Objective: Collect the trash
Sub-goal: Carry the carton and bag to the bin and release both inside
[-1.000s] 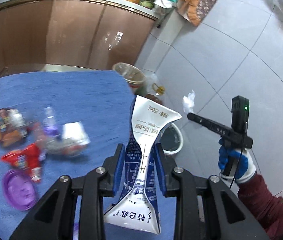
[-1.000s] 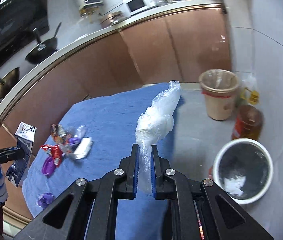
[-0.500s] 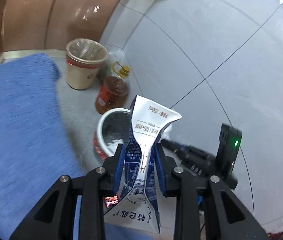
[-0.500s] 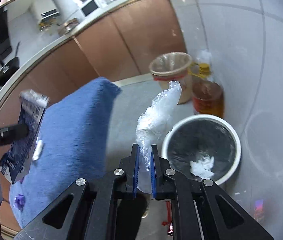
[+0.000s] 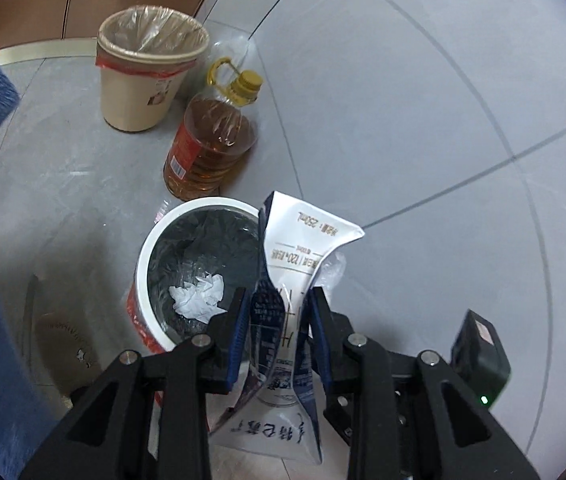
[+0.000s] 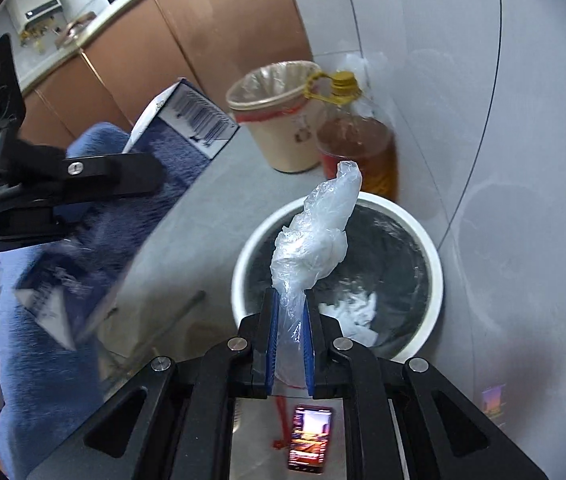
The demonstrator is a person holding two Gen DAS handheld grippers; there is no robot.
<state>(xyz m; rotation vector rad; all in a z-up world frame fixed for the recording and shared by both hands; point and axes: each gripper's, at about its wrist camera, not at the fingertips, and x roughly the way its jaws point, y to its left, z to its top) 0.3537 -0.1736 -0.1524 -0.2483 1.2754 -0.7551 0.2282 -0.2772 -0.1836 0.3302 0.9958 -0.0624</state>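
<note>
Both loads sit at the white bin (image 5: 143, 276). Left gripper (image 5: 279, 344) pinching a crushed milk carton (image 5: 303, 248), poised above the bin's right rim. Right gripper (image 6: 290, 344) clamped on a twisted plastic bag (image 6: 315, 240), over the bin's near edge. Best to centre each load over the dark liner, near the crumpled tissue (image 5: 199, 296), before parting fingers; keep clear of the oil bottle (image 5: 211, 148) behind the bin.
</note>
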